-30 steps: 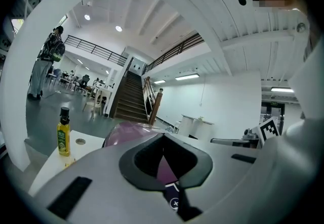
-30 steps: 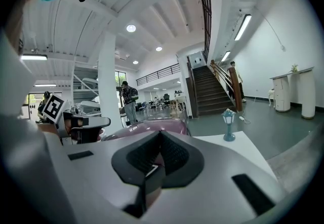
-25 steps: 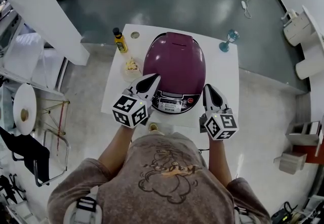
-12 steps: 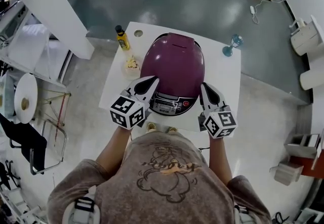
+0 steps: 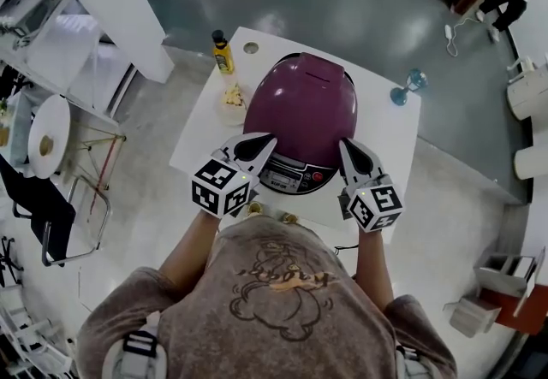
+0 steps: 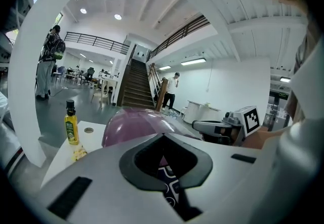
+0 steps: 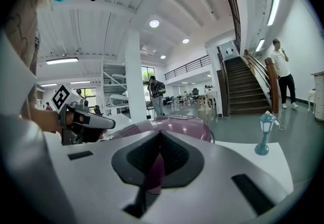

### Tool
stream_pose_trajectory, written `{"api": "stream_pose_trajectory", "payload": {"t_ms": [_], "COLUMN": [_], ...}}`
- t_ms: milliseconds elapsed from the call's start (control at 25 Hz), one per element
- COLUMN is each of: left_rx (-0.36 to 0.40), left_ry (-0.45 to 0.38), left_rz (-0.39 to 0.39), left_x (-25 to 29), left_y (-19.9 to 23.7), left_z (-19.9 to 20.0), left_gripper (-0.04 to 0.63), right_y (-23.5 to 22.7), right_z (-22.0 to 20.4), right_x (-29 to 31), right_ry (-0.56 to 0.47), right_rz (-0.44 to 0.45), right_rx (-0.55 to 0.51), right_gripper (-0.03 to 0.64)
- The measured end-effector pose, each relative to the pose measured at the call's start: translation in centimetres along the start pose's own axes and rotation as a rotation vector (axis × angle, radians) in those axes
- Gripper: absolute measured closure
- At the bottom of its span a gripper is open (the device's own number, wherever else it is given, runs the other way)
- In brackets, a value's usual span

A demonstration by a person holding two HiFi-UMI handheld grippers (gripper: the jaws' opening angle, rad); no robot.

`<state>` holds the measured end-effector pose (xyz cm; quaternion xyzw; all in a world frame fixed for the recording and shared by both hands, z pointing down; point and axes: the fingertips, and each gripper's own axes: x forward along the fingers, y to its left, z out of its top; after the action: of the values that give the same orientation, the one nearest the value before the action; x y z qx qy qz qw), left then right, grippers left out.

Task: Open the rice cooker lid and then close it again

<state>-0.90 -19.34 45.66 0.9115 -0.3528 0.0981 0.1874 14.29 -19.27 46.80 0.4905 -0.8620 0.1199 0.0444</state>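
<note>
A purple rice cooker (image 5: 301, 108) stands on a white table (image 5: 390, 133) with its lid down and its control panel (image 5: 289, 174) facing me. My left gripper (image 5: 264, 143) is shut, its tip at the panel's left front corner. My right gripper (image 5: 346, 146) is also shut and lies along the cooker's right front side. Nothing is held in either one. In the left gripper view the cooker's dome (image 6: 134, 124) rises just beyond the closed tips (image 6: 163, 136). In the right gripper view the dome (image 7: 167, 126) sits right behind the closed tips (image 7: 161, 132).
A yellow oil bottle (image 5: 223, 52) and a small dish of food (image 5: 232, 97) stand left of the cooker. A blue lamp-shaped ornament (image 5: 409, 88) stands at the table's far right corner. A white pillar (image 5: 111, 1) rises to the left. People stand in the hall (image 6: 50, 63).
Both grippers have stayed at the cooker's front. The right one has edged a little closer to the cooker's side. The lid has stayed down.
</note>
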Motion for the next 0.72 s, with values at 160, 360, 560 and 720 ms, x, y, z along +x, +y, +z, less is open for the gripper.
{"api": "stream_pose_trajectory", "payload": {"t_ms": [160, 360, 560, 720], "left_rx": [0.009, 0.014, 0.009, -0.015], "left_ry": [0.032, 0.072, 0.107, 0.129], "left_rz": [-0.006, -0.005, -0.005, -0.022], "left_x": [0.1, 0.2, 0.1, 0.1], "left_y": [-0.3, -0.5, -0.6, -1.1], "left_z": [-0.6, -1.1, -1.8, -2.3], "left_gripper": [0.574, 0.574, 0.574, 0.574], "right_y": [0.0, -0.1, -0.1, -0.4], "right_z": [-0.3, -0.3, -0.4, -0.4], "right_x": [0.6, 1.3, 1.4, 1.2], "right_ry": [0.022, 0.027, 0.026, 0.026], "right_rz": [0.025, 0.044, 0.055, 0.055], "right_rx": [-0.012, 0.004, 0.013, 0.015], "right_gripper": [0.614, 0.615, 0.615, 0.615]}}
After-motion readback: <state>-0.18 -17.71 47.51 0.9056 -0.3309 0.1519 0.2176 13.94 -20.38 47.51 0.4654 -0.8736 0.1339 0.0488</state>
